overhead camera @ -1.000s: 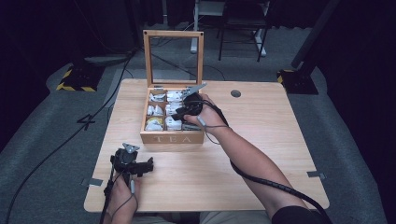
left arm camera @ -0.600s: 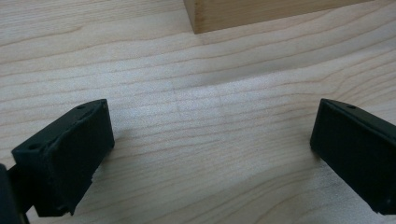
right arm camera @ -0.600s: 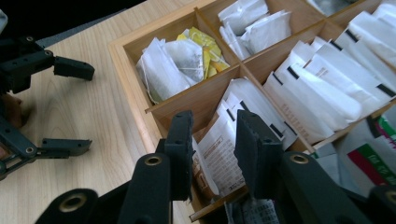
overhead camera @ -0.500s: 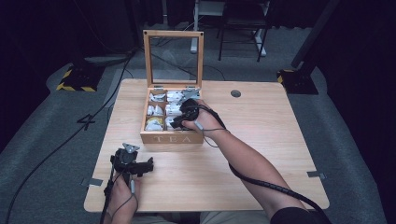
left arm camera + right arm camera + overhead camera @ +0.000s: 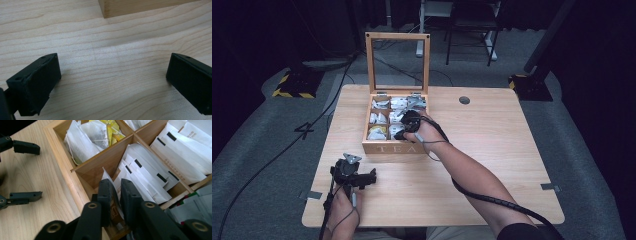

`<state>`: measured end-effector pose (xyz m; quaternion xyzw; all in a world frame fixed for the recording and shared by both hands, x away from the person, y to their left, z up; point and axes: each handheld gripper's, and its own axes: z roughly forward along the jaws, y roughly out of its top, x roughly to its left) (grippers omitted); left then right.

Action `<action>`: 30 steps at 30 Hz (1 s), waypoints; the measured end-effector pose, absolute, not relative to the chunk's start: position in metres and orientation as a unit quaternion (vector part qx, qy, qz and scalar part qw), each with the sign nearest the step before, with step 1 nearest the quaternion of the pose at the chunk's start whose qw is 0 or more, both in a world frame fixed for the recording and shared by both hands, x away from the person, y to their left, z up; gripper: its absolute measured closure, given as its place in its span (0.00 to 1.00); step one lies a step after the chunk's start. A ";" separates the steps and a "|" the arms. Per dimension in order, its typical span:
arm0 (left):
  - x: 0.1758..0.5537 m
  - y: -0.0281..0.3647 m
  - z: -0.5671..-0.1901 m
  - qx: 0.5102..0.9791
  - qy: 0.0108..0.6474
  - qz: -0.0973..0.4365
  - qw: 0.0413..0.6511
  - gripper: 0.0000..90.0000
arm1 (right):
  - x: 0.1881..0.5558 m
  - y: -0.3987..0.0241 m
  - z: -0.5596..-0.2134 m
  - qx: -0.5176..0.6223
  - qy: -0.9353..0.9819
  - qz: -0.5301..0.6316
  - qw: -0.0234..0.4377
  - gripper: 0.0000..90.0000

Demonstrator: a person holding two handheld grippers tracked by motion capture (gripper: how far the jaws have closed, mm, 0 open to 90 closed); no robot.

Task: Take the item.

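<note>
A tea bag (image 5: pixel 115 202) in a white and brown wrapper is standing between the jaws of the right gripper (image 5: pixel 117 195), low in the middle of the right gripper view; the jaws have just been closing and are now sitting narrow against it on both sides. The bag is standing in the front middle compartment of the wooden tea box (image 5: pixel 393 148), beside a fanned stack of white sachets (image 5: pixel 147 180) with black marks. A compartment at the upper left of that view is holding yellow-tagged bags (image 5: pixel 92 135).

In the high view the right gripper (image 5: pixel 408 126) is dipping into the box at the centre of the frame, and the box's glass-paned lid (image 5: pixel 397 62) is standing upright behind it.

The left gripper (image 5: pixel 354 175) is resting on the desk (image 5: pixel 492 145) at the lower left, its jaws standing wide apart over bare wood in the left gripper view, well short of the box corner (image 5: pixel 130 7).

The desk is pale, grained wood with a round cable hole (image 5: pixel 464 100) at its upper right. Grey carpet (image 5: pixel 262 150) is lying around it, a black cable (image 5: pixel 277 150) is trailing across the floor on the left, and the dark room behind is showing chair legs (image 5: pixel 467 45) and a yellow-and-black striped base (image 5: pixel 292 87).
</note>
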<state>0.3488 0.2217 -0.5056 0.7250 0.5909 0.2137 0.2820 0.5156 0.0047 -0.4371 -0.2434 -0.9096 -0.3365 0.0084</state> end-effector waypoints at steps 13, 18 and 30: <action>0.349 0.221 -0.506 0.724 0.592 0.213 0.282 0.00 | 0.512 0.003 -0.426 -0.229 -0.908 -0.350 -0.013 1.00; 0.349 0.221 -0.505 0.725 0.592 0.212 0.282 0.00 | 0.511 0.000 -0.415 -0.225 -0.899 -0.375 -0.021 1.00; 0.349 0.221 -0.505 0.724 0.592 0.213 0.282 0.00 | 0.506 -0.013 -0.392 -0.224 -0.873 -0.432 -0.034 1.00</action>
